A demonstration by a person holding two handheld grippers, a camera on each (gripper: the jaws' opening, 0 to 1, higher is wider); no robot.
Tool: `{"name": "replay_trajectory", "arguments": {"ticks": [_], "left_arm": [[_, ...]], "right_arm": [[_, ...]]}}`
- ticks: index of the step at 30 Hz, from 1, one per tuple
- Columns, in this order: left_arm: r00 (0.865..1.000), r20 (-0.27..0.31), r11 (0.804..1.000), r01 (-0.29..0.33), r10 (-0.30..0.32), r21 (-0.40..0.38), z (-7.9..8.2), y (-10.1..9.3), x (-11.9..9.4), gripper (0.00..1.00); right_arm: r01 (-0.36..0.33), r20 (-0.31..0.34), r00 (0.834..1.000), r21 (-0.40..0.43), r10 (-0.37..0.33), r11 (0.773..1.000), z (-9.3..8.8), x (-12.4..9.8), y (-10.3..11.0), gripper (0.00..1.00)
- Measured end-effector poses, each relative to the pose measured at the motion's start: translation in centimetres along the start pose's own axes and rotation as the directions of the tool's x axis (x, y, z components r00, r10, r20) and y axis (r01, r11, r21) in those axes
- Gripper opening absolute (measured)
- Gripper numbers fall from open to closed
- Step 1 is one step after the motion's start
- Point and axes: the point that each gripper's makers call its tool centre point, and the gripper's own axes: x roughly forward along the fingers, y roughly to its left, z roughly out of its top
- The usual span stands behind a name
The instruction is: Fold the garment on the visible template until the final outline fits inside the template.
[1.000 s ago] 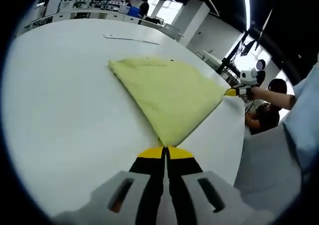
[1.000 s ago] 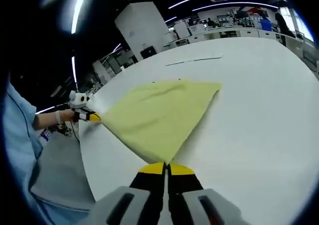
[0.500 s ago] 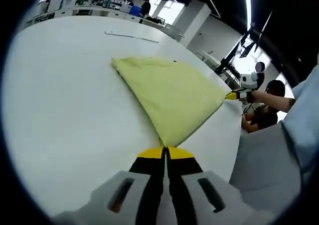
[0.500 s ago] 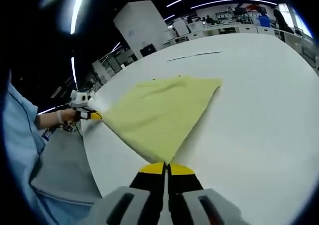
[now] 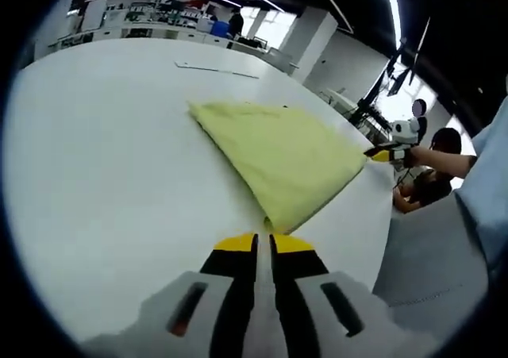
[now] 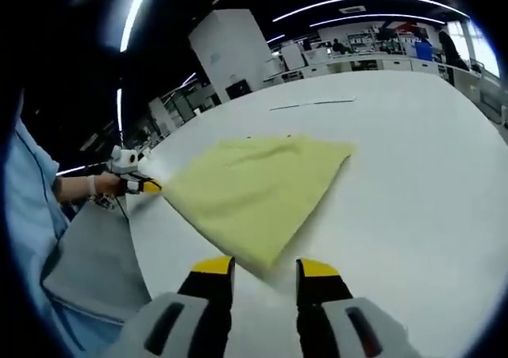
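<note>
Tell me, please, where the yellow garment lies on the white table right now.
The yellow garment lies flat near the white table's near edge: its corner sits ahead of the open right claw, and in the left gripper view another corner meets the left claw.

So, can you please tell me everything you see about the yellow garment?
The garment is pale yellow, soft-looking cloth, folded into a roughly triangular shape and lying flat on the white table. One corner points at the right hand-held gripper, whose jaws are open and off the cloth. In the left gripper view, the near corner lies just ahead of the left hand-held gripper, whose jaws are slightly apart.
</note>
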Motion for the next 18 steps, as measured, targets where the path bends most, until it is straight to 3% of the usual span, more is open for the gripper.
{"name": "replay_trajectory", "arguments": {"ticks": [2,5,7,12,14,16,17,18], "left_arm": [[1.000,0.024,1.000,-0.007,0.007,0.003,0.4,0.0,-0.4,0.20],[0.998,0.052,1.000,-0.021,0.021,0.012,1.0,0.0,-0.9,0.33],[0.995,0.095,0.998,-0.042,0.037,0.055,1.7,0.1,-1.2,0.45],[0.992,0.111,0.995,-0.075,0.067,0.069,1.8,0.0,-1.8,0.72],[0.991,0.118,0.995,-0.076,0.069,0.062,1.8,0.0,-1.9,0.81],[0.988,0.127,0.993,-0.102,0.093,0.067,1.8,0.1,-2.0,0.89],[0.982,0.154,0.990,-0.118,0.105,0.079,2.2,0.2,-2.1,1.00],[0.984,0.149,0.991,-0.111,0.099,0.076,2.0,0.0,-2.2,0.95]], "right_arm": [[0.011,0.010,1.000,0.002,-0.011,1.000,0.2,-0.2,-0.1,0.37],[0.036,0.024,0.999,-0.024,-0.035,0.999,0.3,-0.5,-0.2,0.56],[0.050,0.032,0.998,-0.038,-0.049,0.998,0.2,-0.8,-0.3,0.67],[0.090,0.057,0.995,-0.040,-0.087,0.995,0.0,-1.3,-0.6,0.85],[0.112,0.071,0.991,-0.028,-0.110,0.993,0.0,-1.5,-0.8,0.98],[0.144,0.068,0.987,-0.023,-0.142,0.989,-0.3,-1.9,-1.2,1.00],[0.151,0.077,0.986,-0.027,-0.148,0.988,-0.3,-2.1,-1.2,1.00],[0.163,0.082,0.984,-0.011,-0.161,0.987,-0.3,-2.3,-1.3,1.00]]}}
